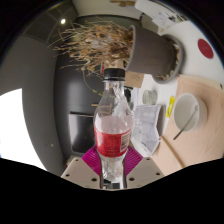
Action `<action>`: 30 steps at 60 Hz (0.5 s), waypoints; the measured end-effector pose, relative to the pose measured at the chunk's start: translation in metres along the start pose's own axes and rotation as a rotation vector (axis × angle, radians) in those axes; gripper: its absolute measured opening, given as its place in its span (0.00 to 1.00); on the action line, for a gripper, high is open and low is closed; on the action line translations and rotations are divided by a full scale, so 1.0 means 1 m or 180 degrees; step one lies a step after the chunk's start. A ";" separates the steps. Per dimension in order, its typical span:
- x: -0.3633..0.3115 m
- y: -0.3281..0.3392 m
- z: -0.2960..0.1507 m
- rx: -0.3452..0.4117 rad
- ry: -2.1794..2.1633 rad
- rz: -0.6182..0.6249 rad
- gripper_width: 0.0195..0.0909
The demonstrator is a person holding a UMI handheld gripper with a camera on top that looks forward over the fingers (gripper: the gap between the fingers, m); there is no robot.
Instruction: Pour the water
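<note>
Bottle (113, 125): clear plastic, red label around the middle, dark cap on top, standing upright between your jaws and rising right in front of the lens.

Gripper view. The gripper (112, 166) has its pink pads (90, 160) at the bottle's lower body, at and below the label. They appear to press on both sides, so I read the jaws as closed on it, narrow, though the contact itself sits partly hidden behind the bottle.

Handling, as a judgement: thin walls will give under squeeze, so keep pressure moderate or the body will buckle. Smooth plastic and label film may slip when you tilt. Water level is hard to read; treat it as partly full, weight shifting toward the neck as it tips. Cap looks on, so pouring would need it off first.

Beyond the bottle: a white cup (186, 110) on the table (205, 135) to the right, a second clear container (146, 125) just behind, and a dried-grass bundle (95, 45) above.
</note>
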State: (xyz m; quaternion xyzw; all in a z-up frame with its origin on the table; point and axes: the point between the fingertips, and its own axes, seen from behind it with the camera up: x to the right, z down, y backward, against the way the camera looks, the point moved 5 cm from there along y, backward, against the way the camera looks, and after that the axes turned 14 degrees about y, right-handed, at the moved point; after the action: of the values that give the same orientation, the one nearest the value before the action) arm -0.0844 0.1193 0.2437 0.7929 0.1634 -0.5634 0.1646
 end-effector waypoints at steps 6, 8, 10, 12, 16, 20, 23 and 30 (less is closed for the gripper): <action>-0.013 0.017 -0.044 0.0203 0.1019 0.0069 0.08; -0.017 0.021 -0.058 0.0277 0.1361 0.0159 0.08; -0.020 0.028 -0.075 0.0364 0.1684 0.0240 0.08; -0.020 0.035 -0.091 0.0438 0.1985 0.0328 0.08; -0.016 0.053 -0.123 0.0586 0.2498 0.0472 0.08; -0.004 0.065 -0.152 0.0687 0.3014 0.0771 0.08; 0.013 0.075 -0.175 0.0743 0.3410 0.1043 0.08; 0.070 0.100 -0.215 0.0707 0.4102 0.1564 0.08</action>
State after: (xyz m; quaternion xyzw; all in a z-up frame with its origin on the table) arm 0.1622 0.1313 0.2517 0.9953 -0.0141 0.0594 0.0755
